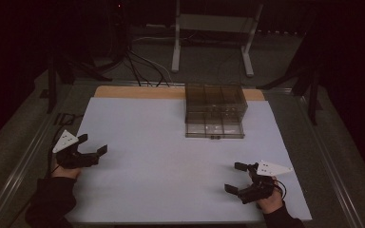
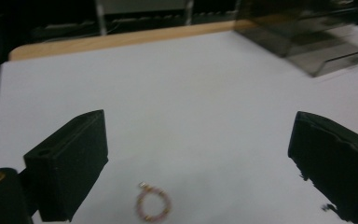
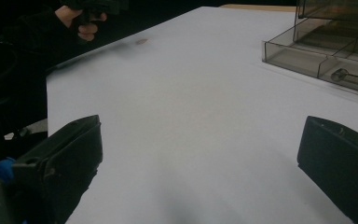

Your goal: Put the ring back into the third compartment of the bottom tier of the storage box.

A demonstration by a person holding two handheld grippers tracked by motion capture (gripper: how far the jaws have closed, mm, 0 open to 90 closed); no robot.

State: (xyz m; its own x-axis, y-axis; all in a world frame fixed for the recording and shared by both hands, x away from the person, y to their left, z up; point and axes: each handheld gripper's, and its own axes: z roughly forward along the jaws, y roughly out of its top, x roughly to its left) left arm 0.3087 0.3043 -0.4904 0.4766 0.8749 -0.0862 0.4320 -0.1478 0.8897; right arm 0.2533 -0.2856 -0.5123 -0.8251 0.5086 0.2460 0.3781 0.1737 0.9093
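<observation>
The left gripper (image 1: 94, 144) is gaping wide above a small pink ring (image 2: 153, 208) on the white table (image 1: 171, 156), holding nothing. The right gripper (image 1: 235, 176) is also spread wide and gripping nothing, near the clear drawer box (image 1: 215, 111).

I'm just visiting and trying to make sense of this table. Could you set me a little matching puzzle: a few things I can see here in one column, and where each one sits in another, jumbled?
Things:
1. small beaded ring
2. clear drawer box
3. left tongs
4. right tongs

Places or states:
A. at the far side of the white sheet, bottom drawer pulled out
B. open, near the front right corner
C. lying flat on the sheet between two black jaws
D. open, near the left edge

Pairs: 1-C, 2-A, 3-D, 4-B
</observation>
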